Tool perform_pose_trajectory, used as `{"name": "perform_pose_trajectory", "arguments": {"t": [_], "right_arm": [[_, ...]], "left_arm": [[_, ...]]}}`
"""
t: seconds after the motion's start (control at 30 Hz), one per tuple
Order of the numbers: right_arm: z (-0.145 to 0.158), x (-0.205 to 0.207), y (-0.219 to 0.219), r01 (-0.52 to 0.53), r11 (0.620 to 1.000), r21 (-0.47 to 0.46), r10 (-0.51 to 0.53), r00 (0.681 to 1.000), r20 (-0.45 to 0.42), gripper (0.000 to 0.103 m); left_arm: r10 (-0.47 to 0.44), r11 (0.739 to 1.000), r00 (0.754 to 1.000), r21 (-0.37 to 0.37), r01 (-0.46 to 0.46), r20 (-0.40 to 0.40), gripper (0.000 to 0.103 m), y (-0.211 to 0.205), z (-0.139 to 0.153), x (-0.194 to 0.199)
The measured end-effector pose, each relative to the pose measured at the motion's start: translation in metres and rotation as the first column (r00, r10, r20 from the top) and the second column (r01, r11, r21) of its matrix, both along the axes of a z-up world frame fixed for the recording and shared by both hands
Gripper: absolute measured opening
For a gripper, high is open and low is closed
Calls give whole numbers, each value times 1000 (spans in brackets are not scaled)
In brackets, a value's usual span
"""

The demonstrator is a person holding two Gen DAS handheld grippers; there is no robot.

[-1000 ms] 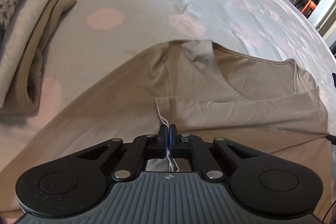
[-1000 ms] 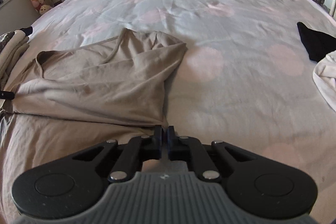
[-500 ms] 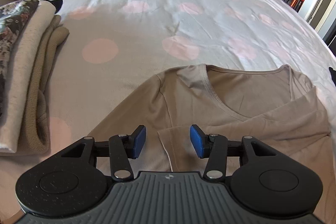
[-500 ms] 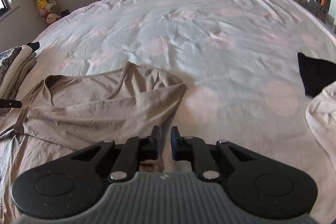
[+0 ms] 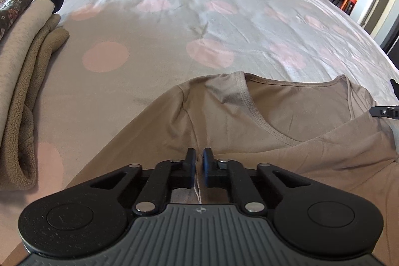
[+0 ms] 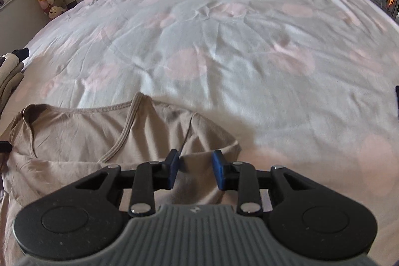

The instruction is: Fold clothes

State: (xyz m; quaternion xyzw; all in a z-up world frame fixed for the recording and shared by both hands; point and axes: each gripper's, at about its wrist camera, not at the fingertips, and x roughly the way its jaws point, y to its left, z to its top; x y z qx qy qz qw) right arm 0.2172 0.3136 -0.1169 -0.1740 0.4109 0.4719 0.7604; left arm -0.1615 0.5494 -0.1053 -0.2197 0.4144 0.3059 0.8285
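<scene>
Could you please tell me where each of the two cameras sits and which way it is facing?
Left wrist: on the left gripper, facing across the bed over the tan shirt; its fingers nearly closed, folded pile alongside.
Right wrist: on the right gripper, facing across the bed; fingers apart over the shirt.
Shared: shirt, bed.

L claw (image 5: 197,161) low, fingers nearly together w/ a narrow gap. R claw (image 6: 196,166) low too, fingers spread wide apart.
</scene>
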Motion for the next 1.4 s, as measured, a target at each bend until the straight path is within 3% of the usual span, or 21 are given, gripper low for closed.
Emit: {"name": "perform_pose_trajectory", "arguments": {"t": [0.03,0.07,0.17,0.23,0.43,0.57,0.7,0.93,1.0,1.03,1.07,1.4], "right_arm": [[-4,-2,1,-8,1000,-11,8,1000,7,9],[-4,-3,0,-9,1000,-9,10,1000,16,3],[5,2,-4,30,999,45,-30,1000,9,3],[12,6,-4,55,996,69,-57,998,26,1],[2,15,0,94,995,35,-93,995,-30,2],[12,11,-22,132,988,79,-128,991,-48,9],[26,-14,-59,110,988,108,-106,993,-41,9],[17,-72,-121,128,984,122,-123,991,-47,11],[14,-88,-135,148,980,133,-141,988,-61,15],[13,-97,-142,161,977,140,-154,986,-64,22],[13,-105,-148,171,974,146,-163,985,-65,28],[2,-164,-173,190,966,174,-181,981,-66,28]], "left_arm": [[-9,1000,1000,16,9,-4,2,-2,1,1],[-16,999,1000,36,16,-1,2,-5,3,2],[2,998,999,69,-5,47,2,-4,15,-1],[11,998,999,69,-14,39,2,-3,14,-2],[40,997,999,64,-40,11,3,-1,7,-2],[63,996,998,67,-64,9,18,-2,6,-7],[73,994,997,75,-75,35,21,-15,17,-30],[141,985,990,96,-143,25,22,-39,37,-96],[179,977,984,116,-180,16,22,-44,45,-120],[199,972,980,126,-199,12,22,-46,49,-131],[222,966,975,137,-221,9,23,-48,53,-145],[440,872,898,236,-429,4,36,-55,84,-276]]}}
